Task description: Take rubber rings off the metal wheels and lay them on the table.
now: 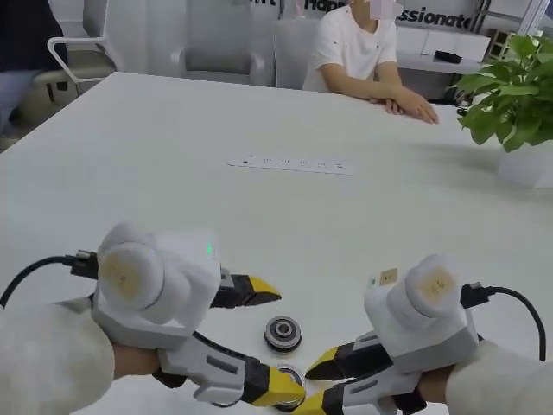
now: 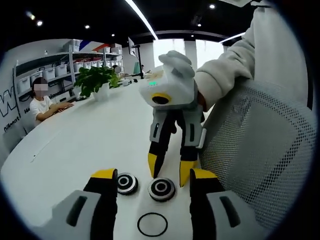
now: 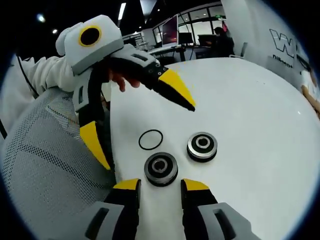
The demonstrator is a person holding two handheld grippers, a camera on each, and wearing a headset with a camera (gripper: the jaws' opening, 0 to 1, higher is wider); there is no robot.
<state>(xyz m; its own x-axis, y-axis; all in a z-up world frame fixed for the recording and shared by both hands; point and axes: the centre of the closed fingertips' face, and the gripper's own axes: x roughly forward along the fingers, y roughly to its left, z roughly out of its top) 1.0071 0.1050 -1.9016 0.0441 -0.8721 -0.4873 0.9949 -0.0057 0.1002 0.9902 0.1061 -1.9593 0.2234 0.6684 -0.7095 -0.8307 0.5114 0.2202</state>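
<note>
White worktop point(image 1: 259, 112), one rubber ring point(image 3: 150, 139) lying loose near the farther wheel point(image 3: 202, 146). My right tongs point(image 3: 161, 185) stand open astride the nearer wheel point(image 3: 161, 168); my left tongs point(image 2: 153, 175) gape wide, empty. I'd pin that wheel with one pair, then nip only its rubber edge and peel.

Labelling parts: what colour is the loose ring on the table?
The ring is black, clearest in right gripper view.

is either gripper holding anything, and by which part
Nothing held: left gripper and right gripper are both open; the rubber ring lies loose on the table.
</note>
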